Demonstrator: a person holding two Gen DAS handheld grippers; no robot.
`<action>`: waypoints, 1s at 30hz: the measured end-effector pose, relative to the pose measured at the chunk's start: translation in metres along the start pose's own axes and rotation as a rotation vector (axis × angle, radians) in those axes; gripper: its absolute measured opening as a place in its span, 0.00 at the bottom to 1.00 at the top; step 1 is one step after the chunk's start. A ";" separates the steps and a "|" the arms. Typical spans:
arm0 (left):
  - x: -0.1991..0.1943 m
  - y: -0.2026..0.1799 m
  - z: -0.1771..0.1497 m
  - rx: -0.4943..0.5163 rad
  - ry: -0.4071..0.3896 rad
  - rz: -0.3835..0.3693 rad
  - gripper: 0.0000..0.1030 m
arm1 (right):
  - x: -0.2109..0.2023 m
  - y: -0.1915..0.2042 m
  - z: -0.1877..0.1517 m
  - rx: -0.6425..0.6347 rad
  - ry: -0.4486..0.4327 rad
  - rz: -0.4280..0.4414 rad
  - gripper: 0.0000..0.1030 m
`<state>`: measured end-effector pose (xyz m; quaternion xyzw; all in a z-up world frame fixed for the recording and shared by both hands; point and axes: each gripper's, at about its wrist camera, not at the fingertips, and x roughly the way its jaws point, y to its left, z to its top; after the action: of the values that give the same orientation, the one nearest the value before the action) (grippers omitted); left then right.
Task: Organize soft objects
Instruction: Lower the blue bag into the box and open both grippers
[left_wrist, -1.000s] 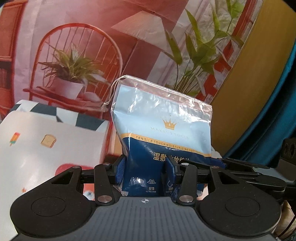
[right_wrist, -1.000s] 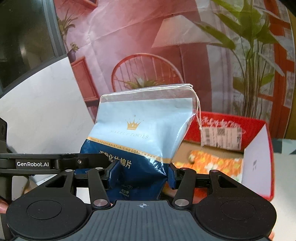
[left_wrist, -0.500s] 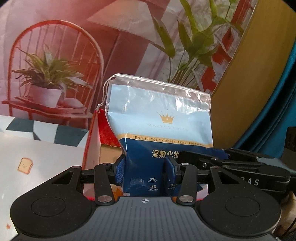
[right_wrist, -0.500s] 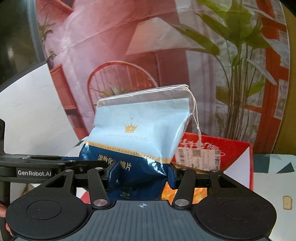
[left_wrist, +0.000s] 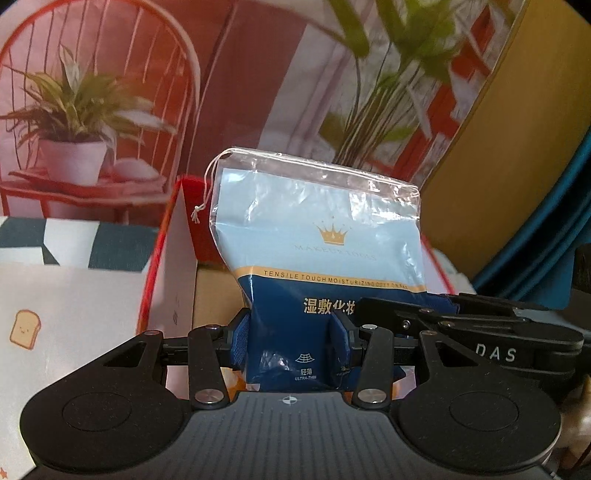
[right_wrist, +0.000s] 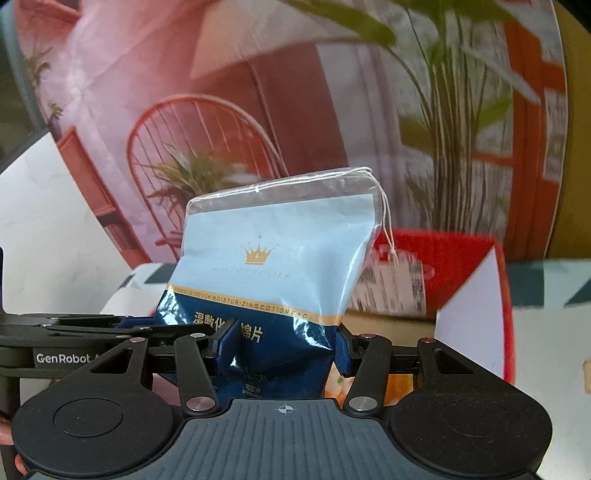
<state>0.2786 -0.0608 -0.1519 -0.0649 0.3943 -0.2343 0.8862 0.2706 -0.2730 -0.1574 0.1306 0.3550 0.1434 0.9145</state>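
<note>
A soft blue cotton-pad bag (left_wrist: 317, 258) with a gold crown and a drawstring top stands upright between both grippers. My left gripper (left_wrist: 290, 341) is shut on its dark lower part, blue pads pressing in from both sides. In the right wrist view the same cotton-pad bag (right_wrist: 273, 266) is pinched low down by my right gripper (right_wrist: 280, 350), which creases the foil. The right gripper's black arm (left_wrist: 480, 332) reaches in from the right in the left wrist view. Behind and below the bag is an open red box (left_wrist: 166, 280), also seen as the red box (right_wrist: 472, 295) with orange contents.
A printed backdrop with a red chair and potted plants (left_wrist: 74, 122) fills the far side. A cloth with a toast print (left_wrist: 26, 328) and dark green checks covers the surface left of the box. A yellow panel (left_wrist: 487, 177) and blue fabric (left_wrist: 554, 229) stand at right.
Both grippers have carried the bag sideways and a little down toward the red box, which now sits right behind it. The grips on the bag are unchanged.
</note>
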 end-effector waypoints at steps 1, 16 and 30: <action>0.003 0.000 -0.002 0.003 0.011 0.004 0.47 | 0.003 -0.003 -0.003 0.013 0.011 0.000 0.47; -0.014 0.007 -0.014 0.029 0.016 0.056 0.51 | 0.013 -0.005 -0.030 0.021 0.062 -0.088 0.61; -0.091 0.003 -0.067 -0.003 -0.082 0.051 0.51 | -0.080 0.024 -0.069 -0.068 -0.126 -0.043 0.61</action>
<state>0.1782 -0.0108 -0.1382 -0.0656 0.3597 -0.2083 0.9071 0.1630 -0.2697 -0.1492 0.1005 0.2943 0.1270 0.9419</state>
